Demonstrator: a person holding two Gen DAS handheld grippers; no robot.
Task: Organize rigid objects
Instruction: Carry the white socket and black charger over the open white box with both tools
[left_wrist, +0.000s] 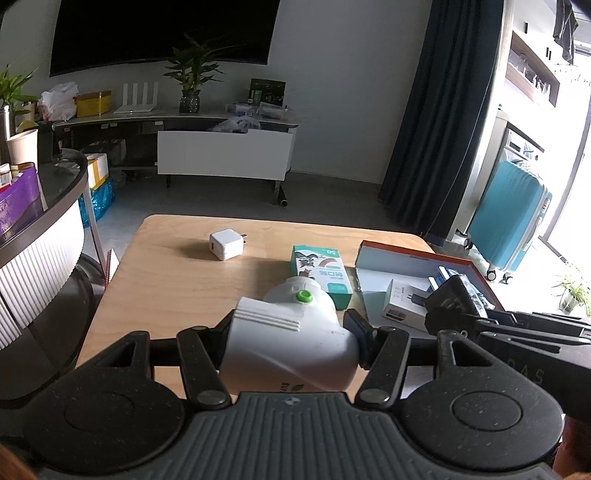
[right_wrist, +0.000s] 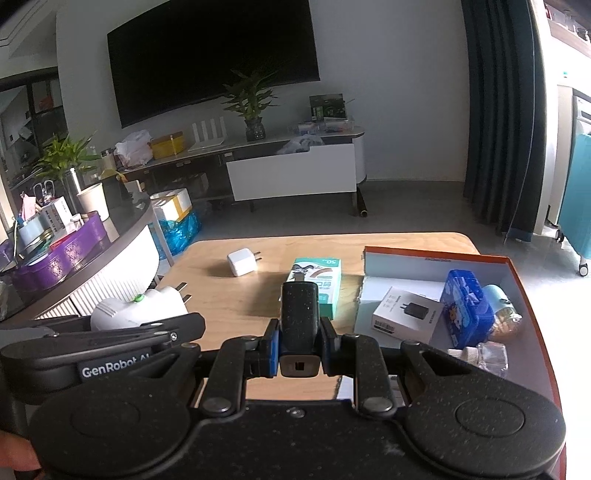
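Left gripper (left_wrist: 291, 332) fingers pinch a white plug-in device (left_wrist: 291, 339) – right gripper (right_wrist: 298, 328) fingers pinch a black charger (right_wrist: 299, 317) above the desk (left_wrist: 177, 280).

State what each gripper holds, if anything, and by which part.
Left gripper: white plug-in device, clamped across its body. Right gripper: black charger, clamped by its sides.

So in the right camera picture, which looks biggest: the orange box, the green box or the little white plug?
1. orange box
2. green box
3. white plug
The plug lies a bit farther away, so it looks extra small.
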